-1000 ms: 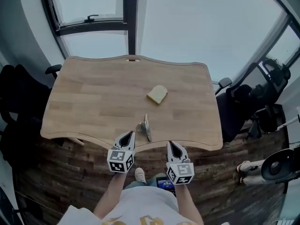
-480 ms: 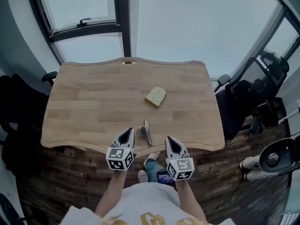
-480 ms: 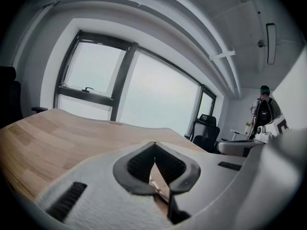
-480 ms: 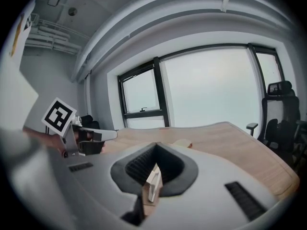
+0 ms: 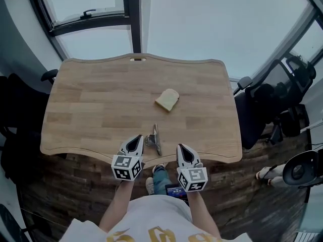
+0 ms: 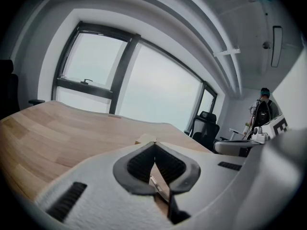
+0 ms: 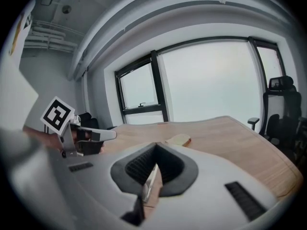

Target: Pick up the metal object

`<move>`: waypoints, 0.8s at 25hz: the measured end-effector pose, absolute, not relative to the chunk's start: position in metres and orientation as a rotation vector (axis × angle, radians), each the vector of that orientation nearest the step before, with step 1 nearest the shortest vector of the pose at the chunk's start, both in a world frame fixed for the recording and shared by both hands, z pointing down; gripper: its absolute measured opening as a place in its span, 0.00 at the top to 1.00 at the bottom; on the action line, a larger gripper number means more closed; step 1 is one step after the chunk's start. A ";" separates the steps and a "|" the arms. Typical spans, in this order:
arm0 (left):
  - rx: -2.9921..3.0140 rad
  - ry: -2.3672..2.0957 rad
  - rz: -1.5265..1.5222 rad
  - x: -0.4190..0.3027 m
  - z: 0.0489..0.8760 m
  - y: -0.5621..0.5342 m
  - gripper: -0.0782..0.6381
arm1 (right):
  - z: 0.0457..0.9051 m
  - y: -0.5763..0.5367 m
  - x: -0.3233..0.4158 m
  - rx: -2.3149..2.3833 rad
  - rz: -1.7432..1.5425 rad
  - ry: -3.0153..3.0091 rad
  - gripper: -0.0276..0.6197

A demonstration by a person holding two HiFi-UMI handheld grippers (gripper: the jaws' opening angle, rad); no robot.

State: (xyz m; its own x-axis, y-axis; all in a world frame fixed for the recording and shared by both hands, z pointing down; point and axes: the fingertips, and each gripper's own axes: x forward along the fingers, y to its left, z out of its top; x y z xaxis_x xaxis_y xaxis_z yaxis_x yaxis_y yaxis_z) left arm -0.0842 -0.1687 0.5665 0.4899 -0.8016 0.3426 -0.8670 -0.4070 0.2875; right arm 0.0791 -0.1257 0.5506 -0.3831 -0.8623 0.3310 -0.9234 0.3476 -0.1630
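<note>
Both closed and empty, your left claw (image 5: 135, 143) and right claw (image 5: 181, 150) flank the metal object (image 5: 155, 139) lying near the surface's (image 5: 101, 110) front edge, nearer the left, its long axis running away from you.

You have no readable words or numbers here. The cube (image 5: 126, 167) on your left gripper (image 5: 137, 139) and the one (image 5: 194, 179) on your right gripper (image 5: 180, 147) carry only black-and-white square codes. The gold print on your shirt (image 5: 151, 221), at 6 o'clock, is cut off.
</note>
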 end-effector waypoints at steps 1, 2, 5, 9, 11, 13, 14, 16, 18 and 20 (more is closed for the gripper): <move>2.313 -1.378 0.224 -0.082 0.569 -0.170 0.86 | 0.551 -0.127 0.080 1.620 0.487 -2.419 0.94; 2.313 -1.368 0.239 -0.080 0.571 -0.171 0.86 | 0.552 -0.129 0.080 1.617 0.489 -2.419 0.94; 2.305 -1.326 0.228 -0.075 0.577 -0.172 0.87 | 0.555 -0.132 0.083 1.608 0.494 -2.414 0.94; 2.265 -1.305 0.227 -0.075 0.590 -0.173 0.87 | 0.567 -0.136 0.087 1.596 0.529 -2.395 0.94; 2.246 -1.290 0.249 -0.073 0.599 -0.173 0.86 | 0.577 -0.137 0.089 1.581 0.561 -2.378 0.94; 2.223 -1.279 0.262 -0.073 0.607 -0.173 0.86 | 0.589 -0.137 0.090 1.555 0.613 -2.358 0.94; 2.213 -1.279 0.268 -0.074 0.611 -0.173 0.86 | 0.595 -0.136 0.090 1.546 0.640 -2.350 0.94; 2.198 -1.282 0.285 -0.077 0.618 -0.173 0.86 | 0.604 -0.135 0.090 1.534 0.675 -2.338 0.94; 2.183 -1.281 0.302 -0.078 0.627 -0.174 0.86 | 0.611 -0.137 0.090 1.525 0.696 -2.327 0.94; 2.171 -1.271 0.323 -0.077 0.637 -0.174 0.86 | 0.618 -0.139 0.092 1.519 0.723 -2.316 0.94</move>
